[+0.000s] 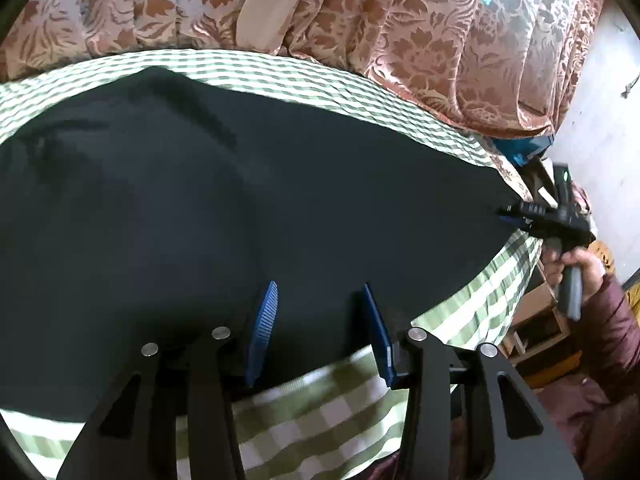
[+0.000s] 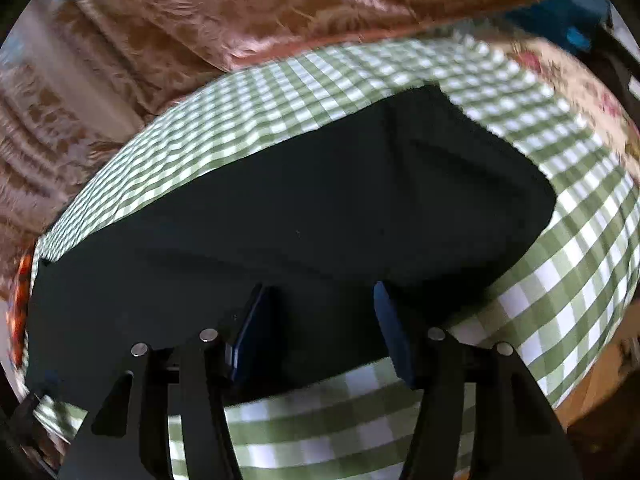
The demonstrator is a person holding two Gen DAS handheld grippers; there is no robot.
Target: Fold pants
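Dark pants [image 1: 248,200] lie spread flat on a table w/ a green-and-white checked cloth [image 1: 320,412], taking up most of the cloth; checks show along the far edge and the near edge on both views. Fabric looks smooth, w/ a few faint creases near the far end in the left wrist view. Left gripper [image 1: 320,320]: released, blue pads apart, nothing pinched; it sits over the near edge of the pants, dark fabric visible in the gap, and the pads don't press on it. Right gripper [image 2: 326,324]: also released, jaws apart w/ only pants surface and the hem line showing between them, no grip on anything. In the left wrist view the right gripper [image 1: 516,216] shows at the far right side, tips at the pants' right-hand end, held by a hand [image 1: 576,268] w/ a maroon sleeve [image 1: 616,340]. Right wrist view is somewhat blurred; the pants [image 2: 280,232] there run from lower left to a squared-off end at upper right, well inside the cloth [image 2: 560,280]. Behind the table hangs a brown-pink floral curtain [image 1: 420,40]. Whether the tips of either gripper touch the fabric: can't tell.
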